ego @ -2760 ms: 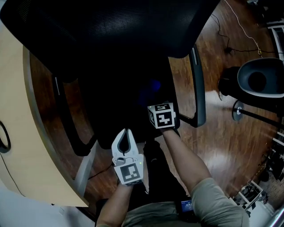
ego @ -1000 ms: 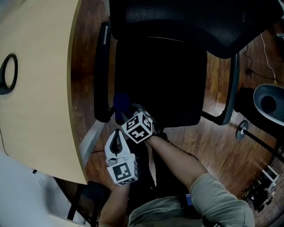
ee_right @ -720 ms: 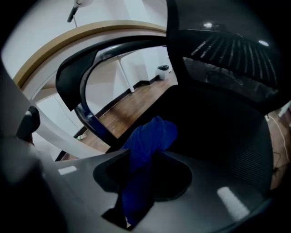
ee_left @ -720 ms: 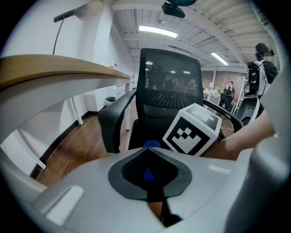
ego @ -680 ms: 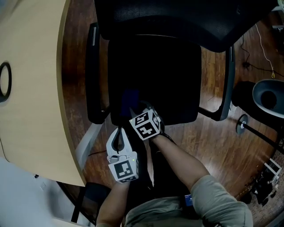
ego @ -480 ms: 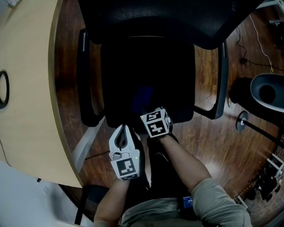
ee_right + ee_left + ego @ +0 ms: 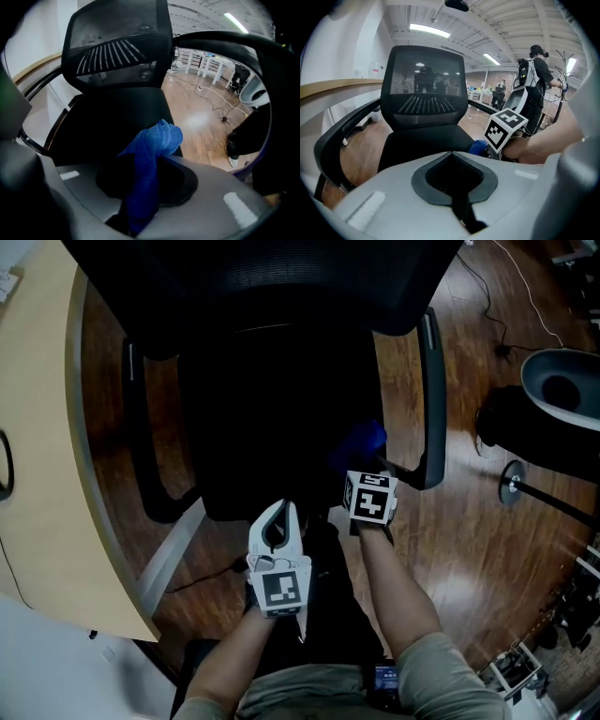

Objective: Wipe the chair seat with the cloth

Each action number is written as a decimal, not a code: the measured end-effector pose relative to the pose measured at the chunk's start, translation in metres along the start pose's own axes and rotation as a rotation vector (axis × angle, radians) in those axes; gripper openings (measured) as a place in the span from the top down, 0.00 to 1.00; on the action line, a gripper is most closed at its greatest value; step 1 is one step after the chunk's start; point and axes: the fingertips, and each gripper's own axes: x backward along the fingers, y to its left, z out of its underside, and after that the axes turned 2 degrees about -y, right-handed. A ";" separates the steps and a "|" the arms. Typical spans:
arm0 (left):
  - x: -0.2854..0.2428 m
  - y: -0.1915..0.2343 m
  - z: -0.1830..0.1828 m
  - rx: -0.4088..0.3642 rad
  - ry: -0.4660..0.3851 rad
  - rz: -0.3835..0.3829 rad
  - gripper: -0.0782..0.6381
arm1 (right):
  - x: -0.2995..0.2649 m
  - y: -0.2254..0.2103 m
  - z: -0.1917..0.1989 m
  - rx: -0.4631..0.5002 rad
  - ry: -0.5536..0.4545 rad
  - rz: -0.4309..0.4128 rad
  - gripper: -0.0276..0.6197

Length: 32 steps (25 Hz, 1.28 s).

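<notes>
Below the person's head, a dark wood floor (image 7: 487, 549) fills the room, with a pale curved tabletop (image 7: 37, 427) at the left edge. Black office chair (image 7: 272, 362) sits in the middle, facing the person. Mesh backrest (image 7: 253, 277) is at the top of the head view, the seat (image 7: 262, 427) below it, and an armrest stands each side (image 7: 433, 399) (image 7: 141, 446). Grey rounded tub-like thing (image 7: 562, 390) stands on the floor far right, with a thin cable (image 7: 506, 296) trailing near it.

Two bare forearms come up from the bottom edge. Left tongs (image 7: 286, 505) sit just off the seat's front edge, near the middle. Their tips are together with nothing between them. Right tongs (image 7: 161, 158) are at the seat's front right corner, pointing steeply down, marker cube (image 7: 370, 495) on top. They are clamped on the cloth (image 7: 361, 442).

Cloth is blue and bunched. It sticks out past the tips of the right tongs, over the seat's right front corner, just beside the right armrest's front end. Can't tell whether it presses on the seat. Left tongs are well apart from the cloth.
</notes>
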 end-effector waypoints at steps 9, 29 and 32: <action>-0.023 -0.034 0.008 -0.003 0.015 0.044 0.88 | -0.004 -0.031 0.032 -0.102 0.040 0.050 0.79; 0.085 0.111 0.047 0.087 0.042 -0.190 0.88 | 0.063 0.220 0.009 0.343 -0.113 -0.392 0.78; 0.109 0.132 0.059 0.098 0.045 -0.229 0.88 | 0.074 0.283 0.038 0.427 -0.069 -0.497 0.78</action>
